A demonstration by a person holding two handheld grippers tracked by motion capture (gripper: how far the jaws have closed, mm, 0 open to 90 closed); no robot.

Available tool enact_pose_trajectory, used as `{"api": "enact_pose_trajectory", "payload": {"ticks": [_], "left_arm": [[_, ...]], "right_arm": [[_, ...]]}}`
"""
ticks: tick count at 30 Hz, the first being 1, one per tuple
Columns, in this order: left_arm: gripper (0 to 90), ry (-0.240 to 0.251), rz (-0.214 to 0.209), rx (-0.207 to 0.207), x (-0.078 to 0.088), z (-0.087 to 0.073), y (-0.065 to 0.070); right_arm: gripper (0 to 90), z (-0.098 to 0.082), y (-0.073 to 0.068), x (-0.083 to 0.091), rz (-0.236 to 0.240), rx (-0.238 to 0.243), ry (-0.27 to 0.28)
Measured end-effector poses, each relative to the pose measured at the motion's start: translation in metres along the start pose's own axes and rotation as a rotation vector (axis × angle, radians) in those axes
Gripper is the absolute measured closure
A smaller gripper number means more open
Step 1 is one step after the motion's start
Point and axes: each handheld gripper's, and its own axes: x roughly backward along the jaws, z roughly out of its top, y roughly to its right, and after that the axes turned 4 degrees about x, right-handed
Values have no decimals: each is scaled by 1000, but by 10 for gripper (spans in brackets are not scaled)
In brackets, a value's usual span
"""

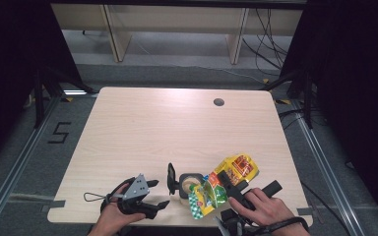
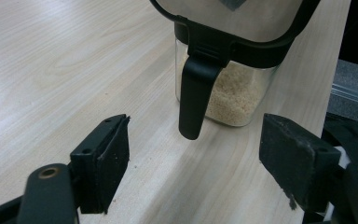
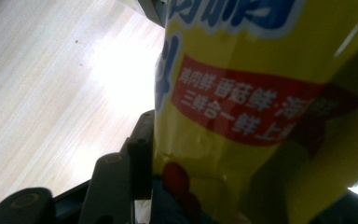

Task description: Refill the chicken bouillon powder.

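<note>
A yellow and green snack bag (image 1: pixel 224 184) hangs tilted near the table's front edge, its lower end over a clear container (image 1: pixel 188 187). My right gripper (image 1: pixel 228 185) is shut on the bag. In the right gripper view the bag (image 3: pixel 261 93) sits against one black finger (image 3: pixel 140 156) and hides the other. The container (image 2: pixel 235 95) holds pale granules, and its black-rimmed lid (image 2: pixel 233 23) stands flipped up with a latch tab (image 2: pixel 193 100) hanging down. My left gripper (image 1: pixel 159 193) is open just left of the container, and nothing lies between its fingers (image 2: pixel 105 161).
The light wooden table (image 1: pixel 177 128) has a round cable hole (image 1: pixel 219 102) at the back right. Pale wooden furniture legs (image 1: pixel 115 34) stand on the floor beyond it. A black "5" (image 1: pixel 59 132) is taped on the floor at the left.
</note>
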Motion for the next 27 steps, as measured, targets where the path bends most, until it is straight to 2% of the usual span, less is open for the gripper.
{"api": "enact_pose_trajectory", "payload": {"ticks": [1,2,3,6,10,11,12,13,14,15,16,17,18,19,21,22,23,24,27], "left_arm": [[241,0,-3,-5,0,0,0],[241,6,-2,-8,0,0,0],[241,2,0,-14,0,0,0],[241,8,-3,10,-1,0,0],[241,-1,-7,-27,0,1,-2],[241,4,-2,-26,0,1,-1],[241,-4,-1,-6,1,0,-1],[241,-16,12,-20,1,0,-1],[241,-2,4,-3,0,0,0],[241,-3,1,0,0,0,0],[241,0,-1,-8,0,0,0],[241,3,3,-6,0,0,0],[241,4,0,-18,0,0,0],[241,-4,-4,-14,1,0,-1],[241,-1,-1,3,0,0,0],[241,0,-2,1,0,0,0],[241,-9,2,-16,1,0,-1],[241,-1,-1,-4,0,0,0],[241,-1,-4,-12,0,0,-1]], "right_arm": [[539,1,-2,-1,-8,-27,2],[539,2,-3,-1,-1,-32,7],[539,2,-2,-1,0,-30,7],[540,0,0,0,1,-6,8],[539,2,-3,-1,-9,-31,10],[540,1,-2,-1,-7,-25,8],[539,1,-1,0,-6,-21,8],[540,1,0,0,1,-5,6],[540,2,-2,0,-5,-24,7],[540,2,-1,-1,-7,-10,11],[540,3,-2,-1,-1,-28,10],[540,2,-1,-1,-6,-11,18],[540,2,-2,0,-6,-26,9],[541,1,-1,0,4,-21,2],[541,0,-1,-1,-10,-4,-1],[541,2,-3,-1,-8,-26,-5],[542,1,-3,-1,-1,-24,1],[542,1,-2,0,-2,-27,1],[541,0,-2,0,0,-18,-8]]}}
